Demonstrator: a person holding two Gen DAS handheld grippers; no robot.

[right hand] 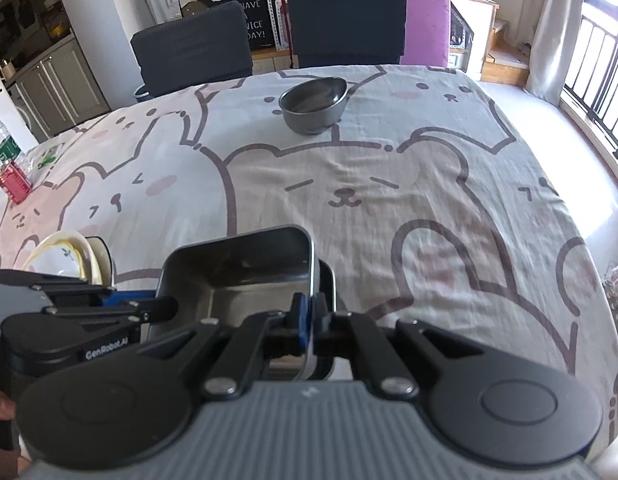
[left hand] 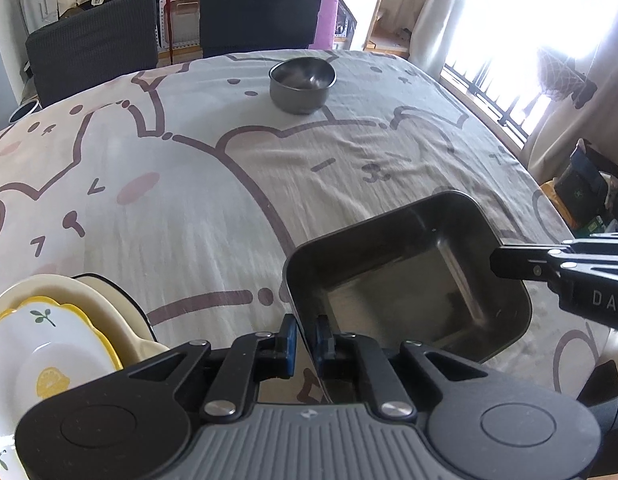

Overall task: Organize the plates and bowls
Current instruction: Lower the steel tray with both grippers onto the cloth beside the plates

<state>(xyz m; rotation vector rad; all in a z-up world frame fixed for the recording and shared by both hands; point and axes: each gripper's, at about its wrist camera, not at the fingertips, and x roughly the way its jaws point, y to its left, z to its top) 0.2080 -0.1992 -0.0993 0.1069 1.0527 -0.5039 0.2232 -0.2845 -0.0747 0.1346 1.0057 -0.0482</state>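
Around: round steel bowl far across counter; stacked plates near left.
Tray: square metal tray, open side up.
Tools: left tool and right tool each clamped on tray rim.

Both grippers are showing the same build. The left gripper is wearing a grey ribbed body, two round black housings with disc caps, black link arms joined by silver screws, and blue pads on black fingers. The right gripper is looking alike, with its own blue pads. Seen from the side, white lettering is showing on each black casing: "DAS" on the right one, "GenRobot.AI" on the left.
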